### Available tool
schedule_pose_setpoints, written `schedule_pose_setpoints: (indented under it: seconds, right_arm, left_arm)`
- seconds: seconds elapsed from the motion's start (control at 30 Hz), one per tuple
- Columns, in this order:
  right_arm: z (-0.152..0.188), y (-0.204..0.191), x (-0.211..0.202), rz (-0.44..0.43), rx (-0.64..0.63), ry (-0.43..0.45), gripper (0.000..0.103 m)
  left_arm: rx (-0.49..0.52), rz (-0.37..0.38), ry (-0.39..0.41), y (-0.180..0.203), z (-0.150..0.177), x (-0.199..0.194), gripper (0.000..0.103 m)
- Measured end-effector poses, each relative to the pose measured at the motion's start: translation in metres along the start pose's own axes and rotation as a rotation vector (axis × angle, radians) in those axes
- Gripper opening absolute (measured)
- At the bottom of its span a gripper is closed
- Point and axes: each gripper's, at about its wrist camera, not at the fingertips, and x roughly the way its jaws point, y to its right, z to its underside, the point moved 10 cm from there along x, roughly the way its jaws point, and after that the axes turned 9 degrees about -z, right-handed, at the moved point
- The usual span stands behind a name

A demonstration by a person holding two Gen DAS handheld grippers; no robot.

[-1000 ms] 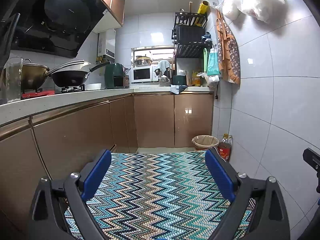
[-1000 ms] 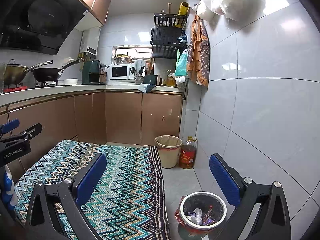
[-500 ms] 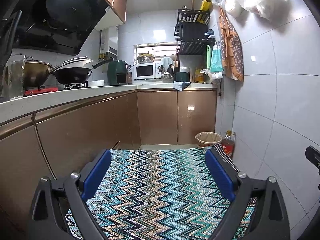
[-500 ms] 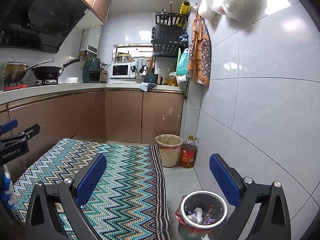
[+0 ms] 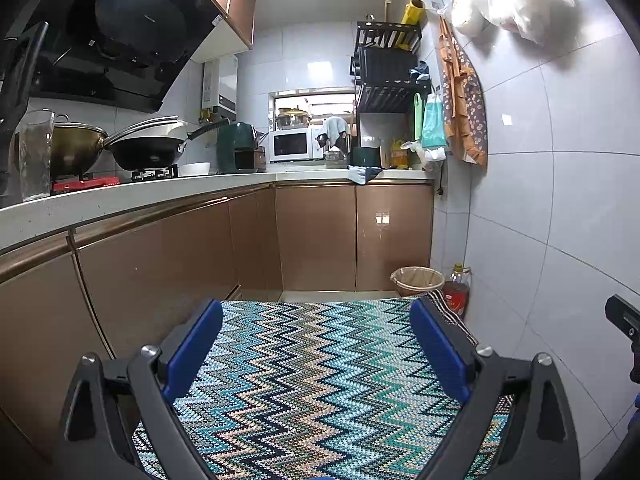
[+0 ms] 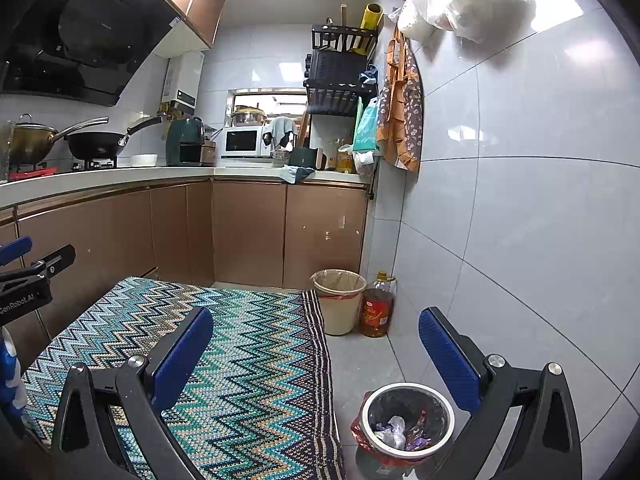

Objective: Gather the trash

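A small round bin (image 6: 408,420) with a silver rim and a red liner stands on the floor by the right wall, with crumpled wrappers (image 6: 400,434) inside. A beige bin (image 6: 339,300) with a liner bag stands at the far cabinet; it also shows in the left wrist view (image 5: 417,280). My right gripper (image 6: 316,336) is open and empty, above the rug edge and the small bin. My left gripper (image 5: 316,332) is open and empty above the zigzag rug (image 5: 312,380).
A bottle of cooking oil (image 6: 377,306) stands next to the beige bin. Brown cabinets (image 5: 160,264) under a white counter run along the left and far side. A tiled wall (image 6: 520,220) bounds the right. Pots, a microwave and a rack sit on the counter.
Both views have tilted slightly so the scene sits a bit higher or lower; both grippers stay open and empty. Nothing was taken or let go.
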Motion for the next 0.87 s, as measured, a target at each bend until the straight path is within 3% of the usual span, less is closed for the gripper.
schedule_pose_setpoints:
  seconds: [0.87]
  right_arm:
    - [-0.0015, -0.0016, 0.0, -0.008, -0.007, -0.003, 0.103]
  left_arm:
    - [0.001, -0.006, 0.012, -0.0059, -0.0052, -0.0071, 0.095]
